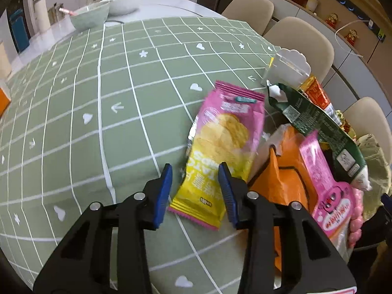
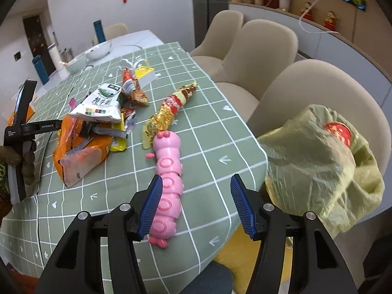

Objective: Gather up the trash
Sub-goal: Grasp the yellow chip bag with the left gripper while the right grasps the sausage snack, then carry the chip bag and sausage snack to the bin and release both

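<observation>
Crinkly pink-yellow chip bag (image 1: 220,152), ribbed blue left tongs (image 1: 196,191) apart, gridded tablecloth (image 1: 98,122)

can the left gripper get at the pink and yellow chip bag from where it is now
Probably yes. The left gripper hangs right over the near end of the pink and yellow chip bag, jaws apart on either side of it. Nothing lies on top of that end; the orange bag sits beside it.

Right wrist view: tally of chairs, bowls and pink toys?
Chairs: 4
Bowls: 2
Pink toy: 1
Total: 7
</observation>
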{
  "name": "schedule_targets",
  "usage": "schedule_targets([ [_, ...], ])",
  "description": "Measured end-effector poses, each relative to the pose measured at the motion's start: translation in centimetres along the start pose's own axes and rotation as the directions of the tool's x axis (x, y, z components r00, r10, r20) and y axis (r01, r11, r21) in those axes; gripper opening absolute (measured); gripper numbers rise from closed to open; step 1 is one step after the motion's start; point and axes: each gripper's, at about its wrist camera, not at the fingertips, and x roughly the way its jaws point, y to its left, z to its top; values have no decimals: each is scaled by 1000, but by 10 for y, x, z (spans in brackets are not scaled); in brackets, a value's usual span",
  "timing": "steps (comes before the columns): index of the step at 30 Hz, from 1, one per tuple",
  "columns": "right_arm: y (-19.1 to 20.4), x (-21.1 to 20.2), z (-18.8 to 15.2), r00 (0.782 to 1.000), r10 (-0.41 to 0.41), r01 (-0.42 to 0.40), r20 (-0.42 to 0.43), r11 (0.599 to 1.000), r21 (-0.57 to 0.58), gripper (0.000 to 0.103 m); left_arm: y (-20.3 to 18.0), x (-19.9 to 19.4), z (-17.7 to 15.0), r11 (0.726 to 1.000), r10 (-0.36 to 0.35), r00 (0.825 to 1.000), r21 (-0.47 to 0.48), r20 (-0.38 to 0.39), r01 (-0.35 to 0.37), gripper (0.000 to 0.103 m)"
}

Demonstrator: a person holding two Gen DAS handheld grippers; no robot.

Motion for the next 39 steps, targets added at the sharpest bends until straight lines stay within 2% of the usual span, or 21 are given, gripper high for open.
schedule_targets([
  [4,-1,6,28,994,97,-97,51,995,4,55,4,-12,-4,997,-54,998,-59,29,56,37],
  [6,-5,19,43,989,123,-126,78,991,42,55,6,-19,-6,994,-66,997,-83,43,69,37],
  [11,-11,76,78,988,148,-152,38,976,154,55,10,-32,-10,995,-39,997,-89,65,45,37],
  [14,-7,106,93,991,136,-132,-16,978,163,45,15,-37,-14,994,-37,997,-102,69,44,37],
  [17,-4,125,99,988,143,-131,-62,978,164,42,26,-40,-20,986,-57,996,-151,65,66,37],
  [18,-3,130,98,986,146,-132,-78,978,161,29,29,-40,-22,983,-62,996,-169,63,72,37],
  [19,-1,132,98,983,158,-143,-91,977,157,25,32,-40,-23,980,-68,996,-185,59,78,37],
  [21,1,127,98,981,179,-167,-76,976,141,20,34,-38,-24,978,-67,996,-196,55,77,37],
  [27,8,83,93,970,242,-240,0,963,120,19,27,-30,-17,983,-74,995,-165,62,84,37],
  [30,9,57,89,968,247,-250,47,963,98,19,20,-21,-10,990,-59,996,-121,60,66,37],
  [33,11,37,84,967,241,-248,88,965,82,19,17,-10,-6,991,-56,998,-117,34,59,37],
  [34,12,31,81,967,237,-245,98,967,76,19,16,-8,-6,991,-63,998,-118,28,66,36],
  [37,13,19,73,967,226,-235,116,970,69,19,9,-6,-5,991,-76,997,-109,21,78,17],
  [39,13,14,69,965,234,-243,122,967,70,19,5,-8,-6,992,-67,997,-106,37,71,13],
])
